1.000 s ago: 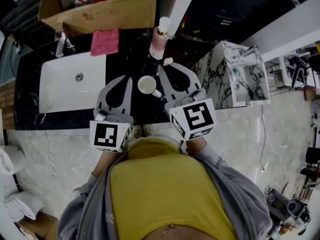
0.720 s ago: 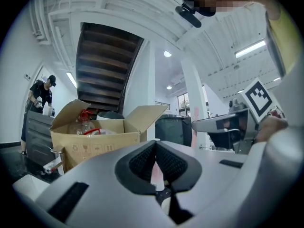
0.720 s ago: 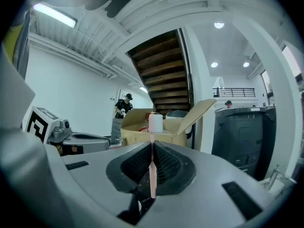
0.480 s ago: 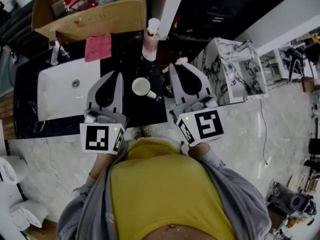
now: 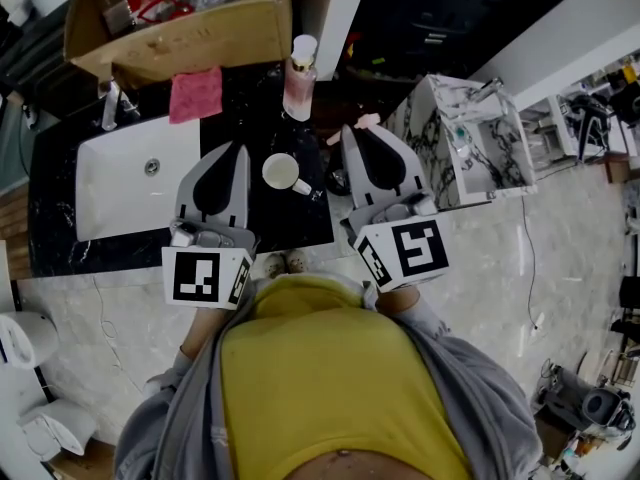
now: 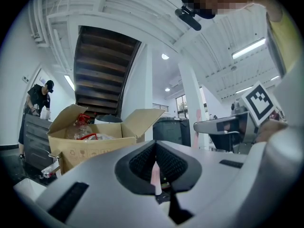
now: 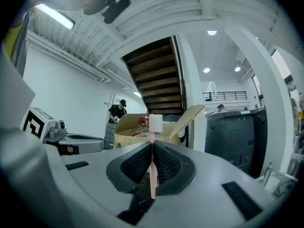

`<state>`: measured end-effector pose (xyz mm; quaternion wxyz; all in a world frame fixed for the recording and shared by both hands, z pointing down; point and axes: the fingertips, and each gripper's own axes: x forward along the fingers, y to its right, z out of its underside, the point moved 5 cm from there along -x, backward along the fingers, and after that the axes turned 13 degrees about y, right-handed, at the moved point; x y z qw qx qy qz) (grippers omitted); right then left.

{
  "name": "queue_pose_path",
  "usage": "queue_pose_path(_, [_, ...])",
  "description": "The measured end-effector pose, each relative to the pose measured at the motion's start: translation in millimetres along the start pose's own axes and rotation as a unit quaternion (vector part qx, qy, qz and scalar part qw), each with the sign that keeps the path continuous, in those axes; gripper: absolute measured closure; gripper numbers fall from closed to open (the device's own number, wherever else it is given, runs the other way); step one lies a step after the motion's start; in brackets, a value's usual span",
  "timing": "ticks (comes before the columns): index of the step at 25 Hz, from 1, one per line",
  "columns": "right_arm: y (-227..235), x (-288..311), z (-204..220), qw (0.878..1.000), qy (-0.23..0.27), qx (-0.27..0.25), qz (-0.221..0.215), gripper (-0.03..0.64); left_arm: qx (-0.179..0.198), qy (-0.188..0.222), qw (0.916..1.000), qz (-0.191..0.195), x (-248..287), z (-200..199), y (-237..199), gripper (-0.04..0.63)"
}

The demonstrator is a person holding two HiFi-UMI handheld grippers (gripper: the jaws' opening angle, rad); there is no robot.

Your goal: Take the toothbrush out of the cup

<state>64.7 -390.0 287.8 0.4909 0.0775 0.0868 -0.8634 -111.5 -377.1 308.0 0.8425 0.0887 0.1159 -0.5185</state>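
Observation:
A pink toothbrush [image 7: 152,167] with a white bristle head stands upright between the pads of my right gripper [image 7: 152,145], which is shut on its handle. In the head view its pink end [image 5: 365,121] pokes out past the right gripper [image 5: 352,131], to the right of the white cup [image 5: 283,172]. The cup sits on the black counter [image 5: 255,223] between the two grippers, apart from both. My left gripper [image 5: 237,150] hovers left of the cup. Its jaws [image 6: 156,148] are closed together with nothing held, and a pink sliver shows through the slit.
A pink bottle [image 5: 298,78] stands behind the cup, with a pink cloth [image 5: 196,94] to its left. A white sink [image 5: 120,183] with a tap [image 5: 108,106] lies left. An open cardboard box [image 5: 180,28] is behind, and a marble cabinet [image 5: 470,148] stands to the right.
My right gripper, holding the toothbrush, has shifted right and away from the cup. Both grippers sit slightly higher; hardly any movement in the last half second.

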Motion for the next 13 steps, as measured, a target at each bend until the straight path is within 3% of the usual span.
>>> queue_pose_path(13, [5.8,-15.4,-4.1,1.000,0.008,0.005,-0.011,0.594,0.002,0.008,0.9999,-0.012,-5.9,-3.6,18.3,0.595])
